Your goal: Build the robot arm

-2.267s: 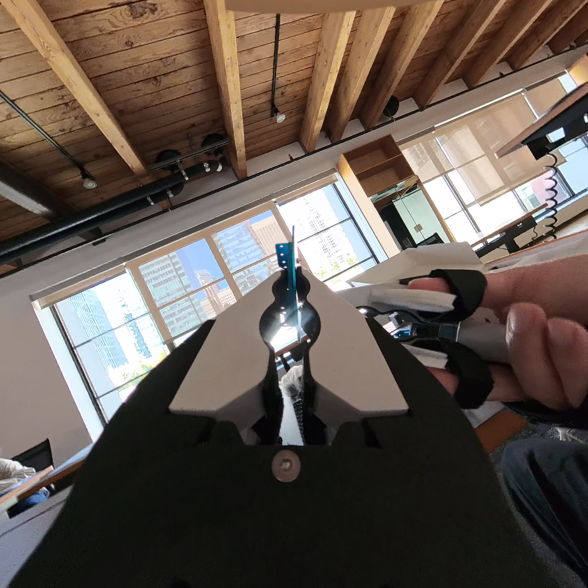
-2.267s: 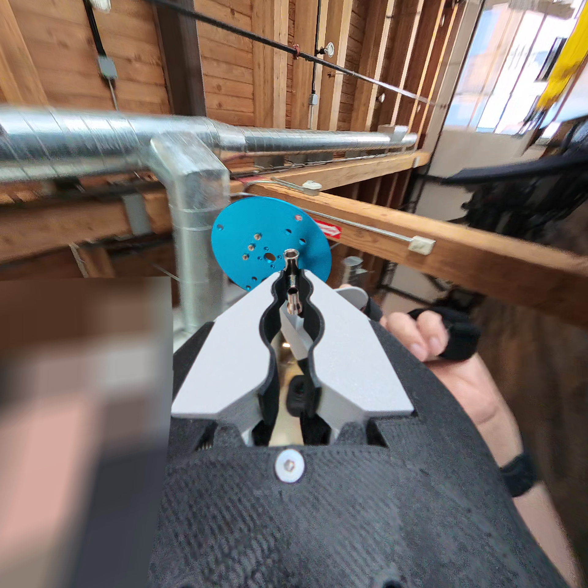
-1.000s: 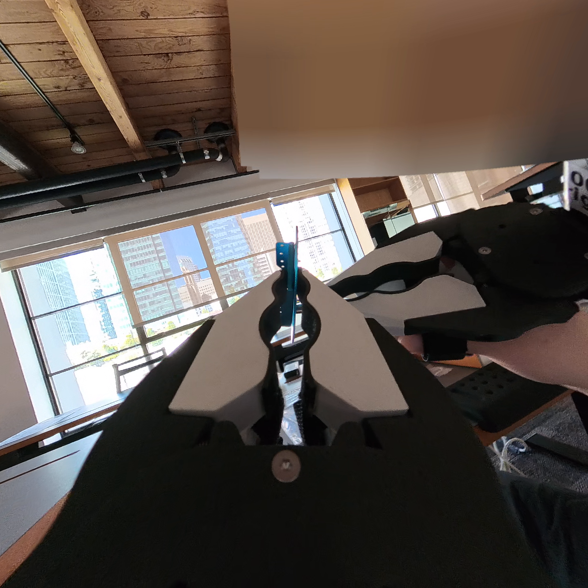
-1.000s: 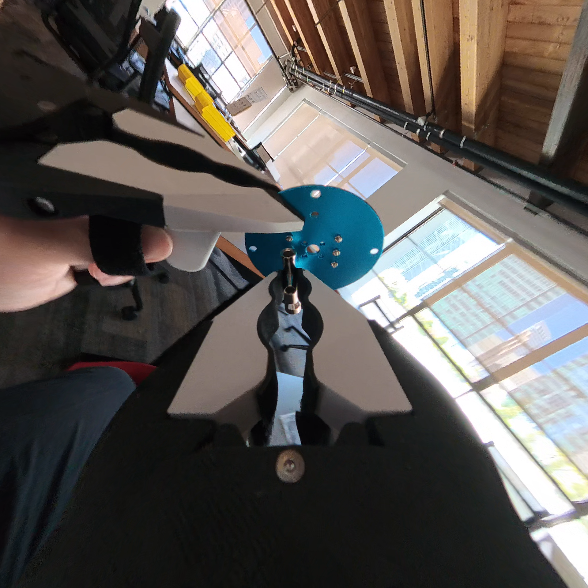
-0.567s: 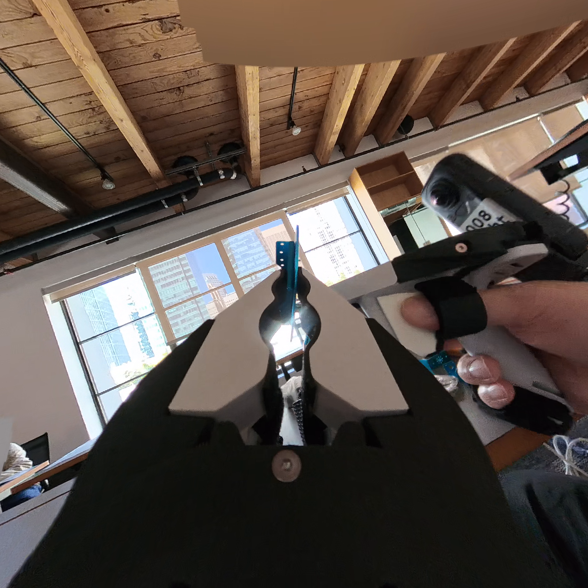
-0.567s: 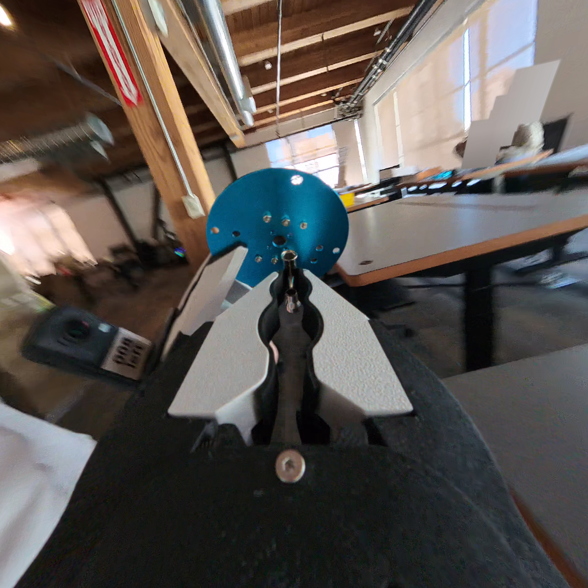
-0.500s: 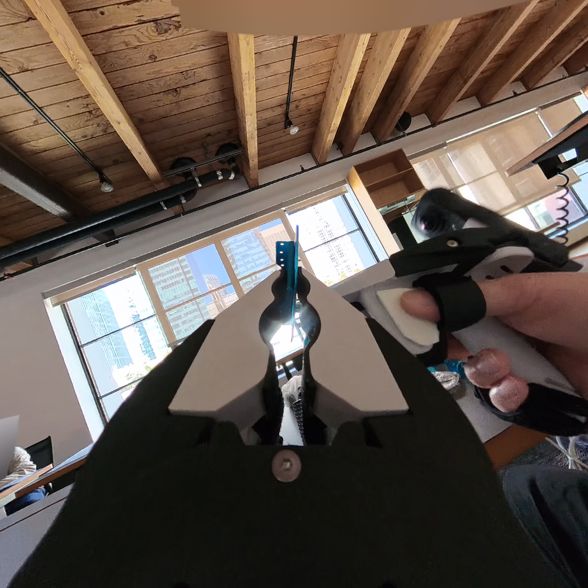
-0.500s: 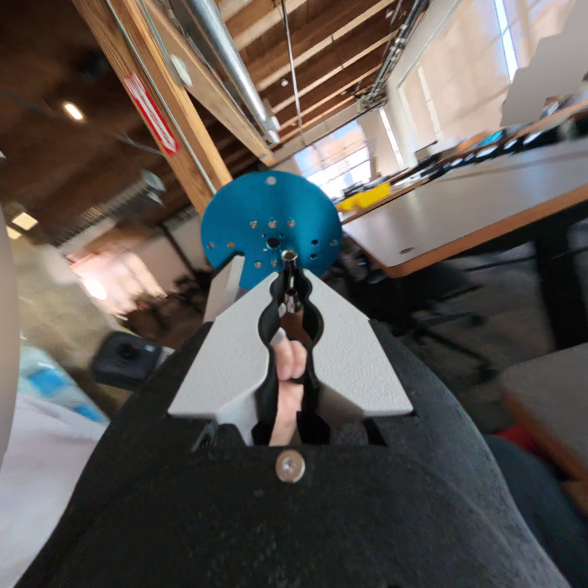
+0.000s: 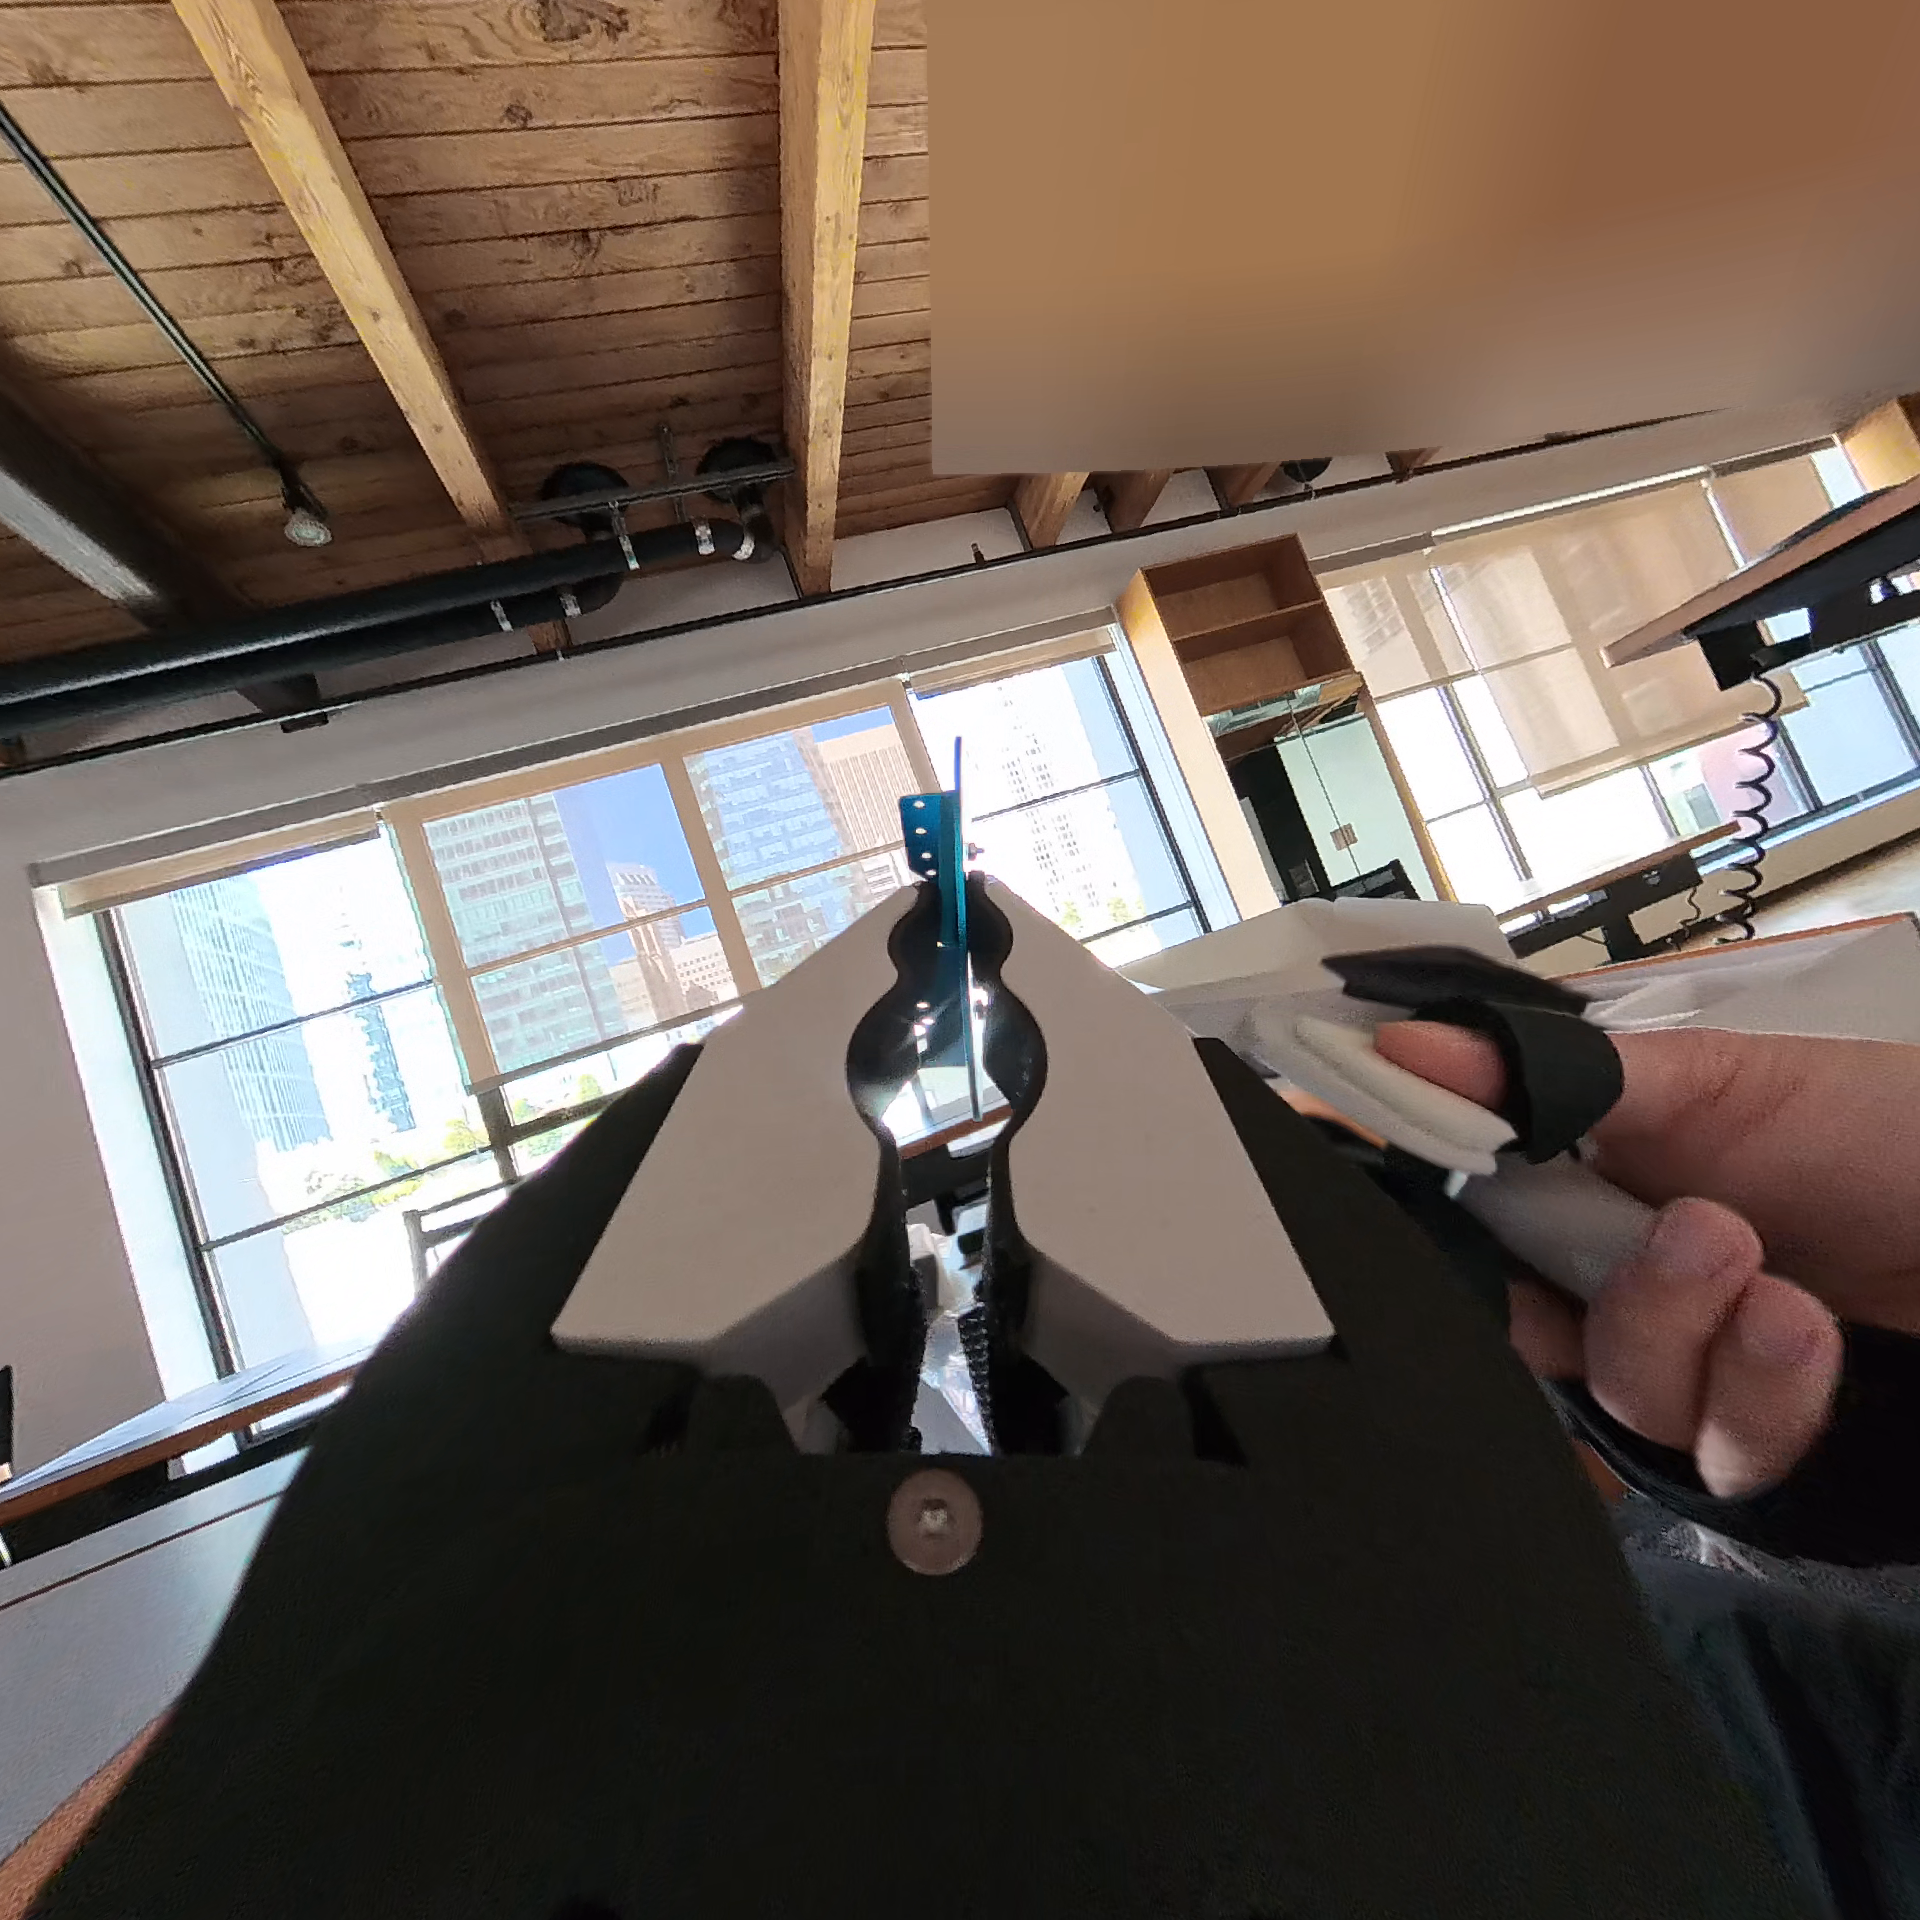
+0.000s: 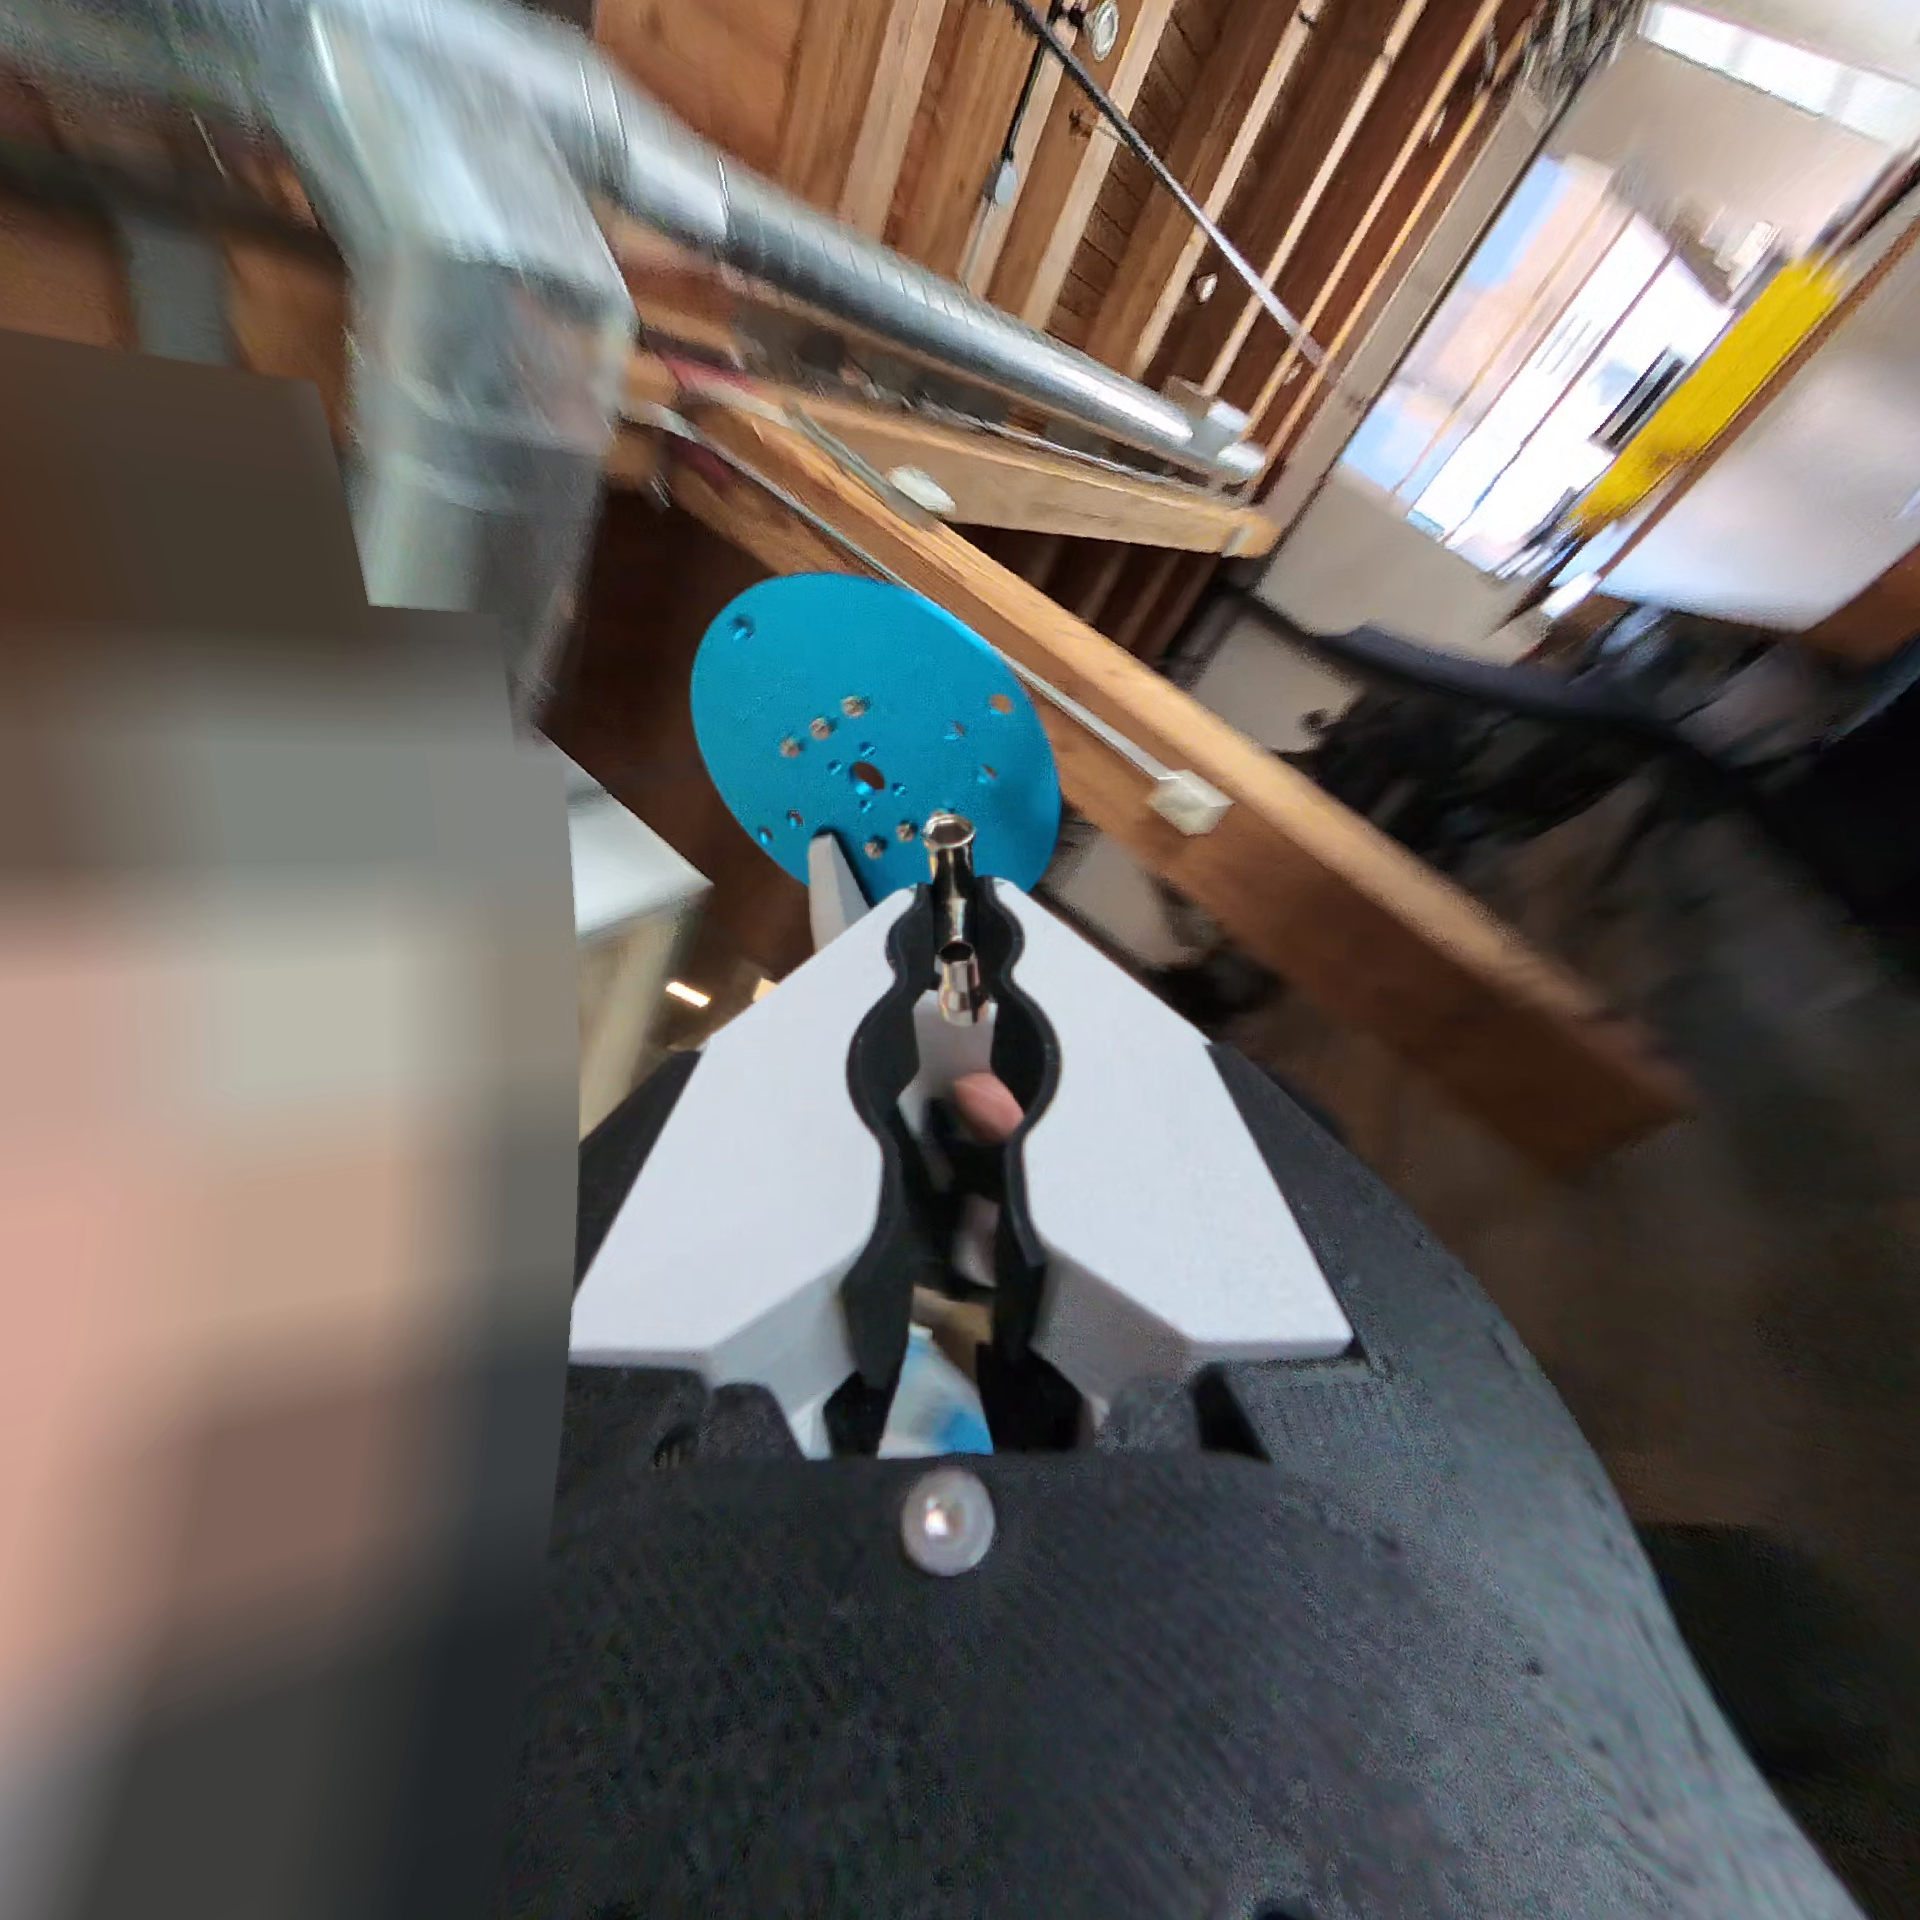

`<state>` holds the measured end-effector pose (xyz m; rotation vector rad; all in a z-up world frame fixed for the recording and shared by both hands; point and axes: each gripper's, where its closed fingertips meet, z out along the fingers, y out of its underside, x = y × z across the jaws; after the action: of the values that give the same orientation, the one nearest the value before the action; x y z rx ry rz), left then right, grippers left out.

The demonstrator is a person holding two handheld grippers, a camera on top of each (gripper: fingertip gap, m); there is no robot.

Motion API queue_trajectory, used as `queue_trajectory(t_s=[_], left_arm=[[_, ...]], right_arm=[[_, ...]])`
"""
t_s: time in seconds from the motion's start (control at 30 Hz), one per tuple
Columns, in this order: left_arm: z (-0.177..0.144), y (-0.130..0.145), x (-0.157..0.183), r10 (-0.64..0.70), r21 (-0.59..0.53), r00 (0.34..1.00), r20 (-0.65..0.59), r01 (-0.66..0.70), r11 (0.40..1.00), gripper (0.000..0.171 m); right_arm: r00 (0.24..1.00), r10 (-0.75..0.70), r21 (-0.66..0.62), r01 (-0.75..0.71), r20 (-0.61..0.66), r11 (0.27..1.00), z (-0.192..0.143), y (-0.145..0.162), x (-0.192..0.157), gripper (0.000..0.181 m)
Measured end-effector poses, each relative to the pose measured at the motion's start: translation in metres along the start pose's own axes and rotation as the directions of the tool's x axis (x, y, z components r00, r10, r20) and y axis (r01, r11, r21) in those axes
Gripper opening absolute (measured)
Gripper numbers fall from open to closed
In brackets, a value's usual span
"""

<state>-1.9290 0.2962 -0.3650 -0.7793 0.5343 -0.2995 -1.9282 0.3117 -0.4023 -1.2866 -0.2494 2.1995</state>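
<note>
My left gripper (image 9: 951, 899) is shut on a thin blue metal disc (image 9: 943, 878), seen edge-on and standing up from the tips. My right gripper (image 10: 951, 894) is shut on a small silver metal standoff (image 10: 951, 883) that sticks out past the tips. In the right wrist view the blue disc (image 10: 873, 727) shows its round face with several holes, just beyond the standoff's end; whether they touch I cannot tell. The right gripper (image 9: 1382, 1029) and the hand (image 9: 1704, 1174) on it show at the right of the left wrist view.
Both views point upward and outward. Wooden ceiling beams (image 9: 821, 260), black pipes (image 9: 364, 623) and large windows (image 9: 540, 935) fill the left wrist view. A silver duct (image 10: 883, 260) and a wooden beam (image 10: 1299, 831) show in the right wrist view. Desks (image 9: 135, 1455) stand at the lower left. Both grippers' tips are close together, under 4 cm apart.
The right gripper has swung around the disc through several angles, keeping the standoff near the disc's face. The left gripper has held the disc almost still.
</note>
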Motion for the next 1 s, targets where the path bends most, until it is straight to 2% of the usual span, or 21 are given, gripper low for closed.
queue_trajectory(t_s=[0.03,0.07,0.1,0.17,0.23,0.27,0.33,0.37,0.4,0.43,0.47,0.53,0.57,0.6,0.63,0.7,0.8,1.0], left_arm=[[0.0,-0.001,0.0,0.01,0.0,1.0,0.001,-0.01,1.0,0.003],[0.0,-0.002,0.001,0.017,0.0,1.0,-0.005,-0.017,1.0,0.003],[0.0,-0.003,0.002,0.018,0.001,1.0,-0.012,-0.018,1.0,0.003],[0.0,-0.005,0.005,0.023,0.006,1.0,-0.021,-0.022,1.0,0.003],[0.001,-0.007,0.008,0.026,0.002,0.999,-0.027,-0.026,1.0,0.003],[0.001,-0.008,0.009,0.025,-0.003,0.999,-0.03,-0.025,1.0,0.003],[0.001,-0.011,0.01,0.015,-0.001,0.999,-0.035,-0.015,1.0,0.003],[0.0,-0.013,0.011,0.005,0.002,0.999,-0.039,-0.005,1.0,0.003],[0.0,-0.015,0.012,-0.006,0.004,0.999,-0.045,0.006,1.0,0.003],[0.0,-0.016,0.013,-0.021,0.006,0.998,-0.054,0.021,1.0,0.003],[0.0,-0.018,0.015,-0.037,0.011,0.997,-0.066,0.038,0.999,0.003],[0.0,-0.022,0.018,-0.069,0.017,0.994,-0.089,0.071,0.997,0.003],[0.0,-0.023,0.019,-0.081,0.019,0.992,-0.098,0.083,0.996,0.003],[0.0,-0.024,0.02,-0.09,0.022,0.99,-0.105,0.093,0.995,0.002],[0.0,-0.025,0.021,-0.099,0.024,0.989,-0.111,0.102,0.994,0.002],[-0.001,-0.028,0.023,-0.111,0.028,0.987,-0.117,0.115,0.993,0.003],[-0.003,-0.03,0.024,-0.122,0.037,0.985,-0.123,0.127,0.991,0.003],[-0.005,-0.033,0.022,-0.175,0.045,0.976,-0.13,0.182,0.982,0.003]], right_arm=[[0.979,-0.199,-0.035,0.197,-0.045,0.98,-0.001,-0.002,-0.002,0.006],[0.904,-0.413,-0.098,0.403,-0.108,0.91,-0.002,-0.003,-0.001,0.006],[0.775,-0.613,-0.182,0.588,-0.15,0.788,-0.003,-0.003,0.001,0.006],[0.429,-0.892,-0.326,0.831,-0.142,0.451,-0.005,-0.004,0.0,0.007],[0.081,-0.992,-0.388,0.915,-0.092,0.11,-0.009,-0.008,-0.006,0.007],[-0.057,-0.995,-0.378,0.926,-0.08,-0.022,-0.01,-0.01,-0.014,0.006],[-0.209,-0.977,-0.336,0.924,-0.042,-0.183,-0.013,-0.008,-0.028,0.007],[-0.255,-0.967,-0.279,0.928,0.001,-0.246,-0.014,-0.001,-0.037,0.007],[-0.273,-0.961,-0.199,0.94,0.047,-0.277,-0.017,0.009,-0.048,0.007],[-0.241,-0.964,-0.119,0.96,0.111,-0.254,-0.021,0.021,-0.056,0.006],[-0.153,-0.974,-0.063,0.984,0.167,-0.165,-0.026,0.028,-0.063,0.006],[0.06,-0.954,0.051,0.996,0.294,0.078,-0.041,0.037,-0.08,0.006],[0.139,-0.933,0.114,0.976,0.332,0.186,-0.05,0.033,-0.09,0.006],[0.196,-0.911,0.17,0.947,0.363,0.271,-0.058,0.028,-0.099,0.006],[0.231,-0.895,0.208,0.922,0.383,0.327,-0.065,0.023,-0.106,0.006],[0.237,-0.884,0.263,0.895,0.402,0.36,-0.073,0.018,-0.116,0.006],[0.204,-0.89,0.257,0.909,0.408,0.327,-0.073,0.02,-0.121,0.006],[0.188,-0.903,0.234,0.927,0.385,0.293,-0.069,0.018,-0.121,0.006]])
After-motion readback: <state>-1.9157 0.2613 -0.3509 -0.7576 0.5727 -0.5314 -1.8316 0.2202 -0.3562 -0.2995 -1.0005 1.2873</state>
